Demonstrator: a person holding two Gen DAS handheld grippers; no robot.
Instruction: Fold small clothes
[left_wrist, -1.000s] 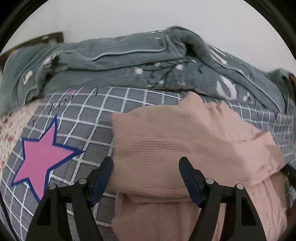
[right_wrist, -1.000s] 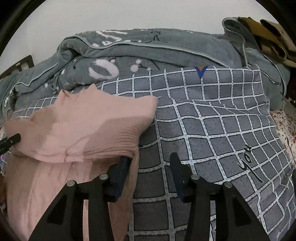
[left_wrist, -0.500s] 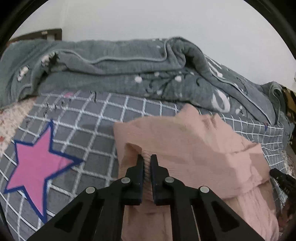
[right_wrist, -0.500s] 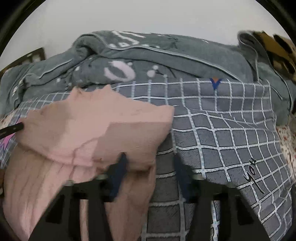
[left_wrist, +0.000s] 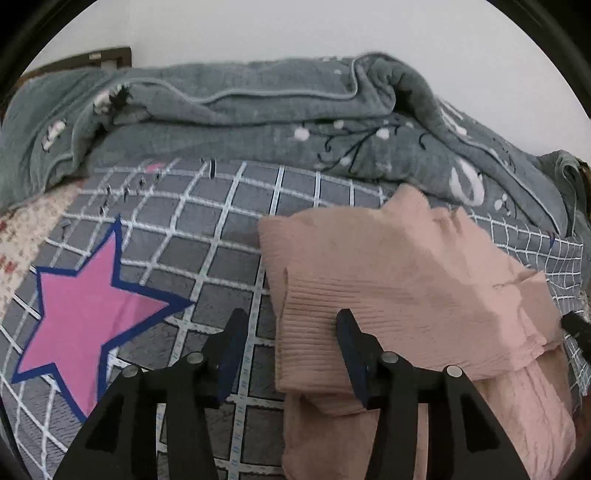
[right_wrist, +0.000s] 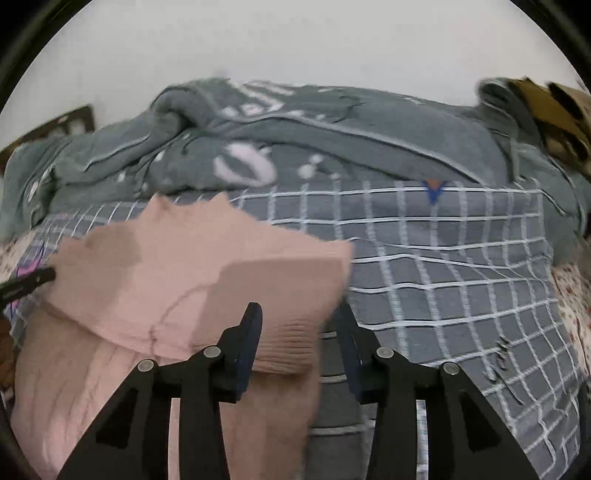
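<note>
Half a second ago the left gripper (left_wrist: 290, 349) was pinched on the pink garment (left_wrist: 388, 280); now its jaws are opening, and the ribbed fold edge lies loose between them. The right gripper (right_wrist: 299, 343) is opening too, with the fold's other corner between its jaws, not pressed. The garment lies folded over itself on the checked sheet (left_wrist: 229, 206), in front of the grey blanket (left_wrist: 258, 110). To do this well, I think both should release fully before lifting, so the fold stays flat.
</note>
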